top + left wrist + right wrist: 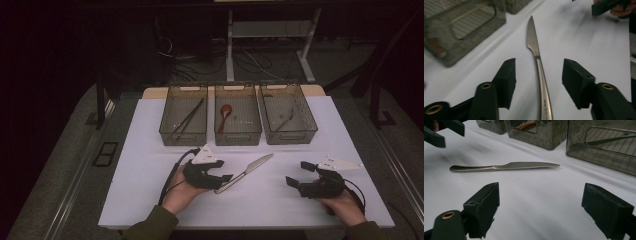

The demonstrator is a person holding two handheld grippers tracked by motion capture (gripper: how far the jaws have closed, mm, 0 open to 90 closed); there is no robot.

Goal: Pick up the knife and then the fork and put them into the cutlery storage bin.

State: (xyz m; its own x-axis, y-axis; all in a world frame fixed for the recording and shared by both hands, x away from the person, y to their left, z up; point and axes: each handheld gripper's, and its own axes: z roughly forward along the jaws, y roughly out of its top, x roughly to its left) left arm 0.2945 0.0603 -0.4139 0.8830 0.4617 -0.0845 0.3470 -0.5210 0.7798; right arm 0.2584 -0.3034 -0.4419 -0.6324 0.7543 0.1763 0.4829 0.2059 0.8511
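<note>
Your left tongs [538, 83] are straddling the knife [539, 72] handle, released, pads not touching — your right tongs [540, 210] are hanging released nearby. The knife is lying flat on the white surface [150, 135], before three bins [238, 120].

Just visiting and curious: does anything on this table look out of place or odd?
Only the table knife: it lies loose and slanted on the white table, while the other utensils sit inside the three bins. Its handle lies between the left gripper's open jaws, not clamped.
</note>
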